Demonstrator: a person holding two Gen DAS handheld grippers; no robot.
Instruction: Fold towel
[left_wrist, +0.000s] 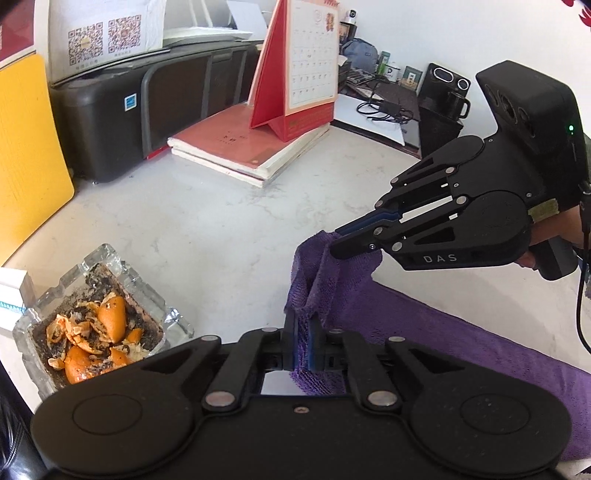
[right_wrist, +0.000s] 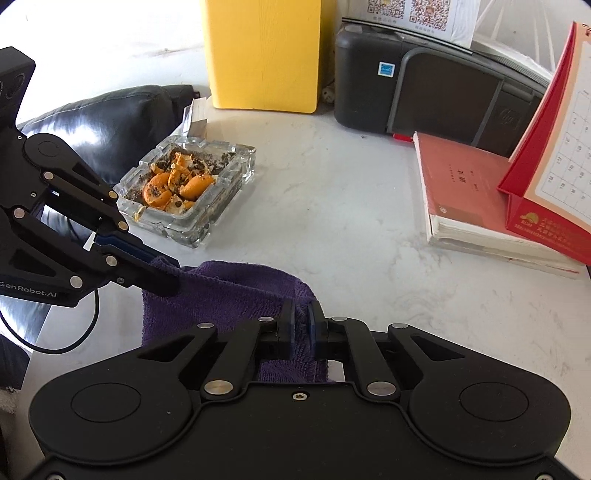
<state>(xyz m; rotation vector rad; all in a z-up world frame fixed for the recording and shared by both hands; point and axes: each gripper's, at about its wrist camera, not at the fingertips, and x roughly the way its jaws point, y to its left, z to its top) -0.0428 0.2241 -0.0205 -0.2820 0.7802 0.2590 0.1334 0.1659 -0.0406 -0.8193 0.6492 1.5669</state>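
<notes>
**Towel corners pinched, ashtray close by**

Each hand-held gripper, left (left_wrist: 301, 328) and right (right_wrist: 303, 317), is clamped on an edge of the purple towel (left_wrist: 424, 317), lifted off the tabletop (left_wrist: 207, 206). A swing could clip the ashtray (right_wrist: 188, 192), or thin fabric could slip free

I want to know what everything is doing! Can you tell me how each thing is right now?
Left tool: shut on the towel.
Right tool: shut on the towel.
Towel: purple, lifted at one edge, partly draped on the table.
Ashtray: full of orange peel and ash.
Calendar: standing upright on the books.
</notes>
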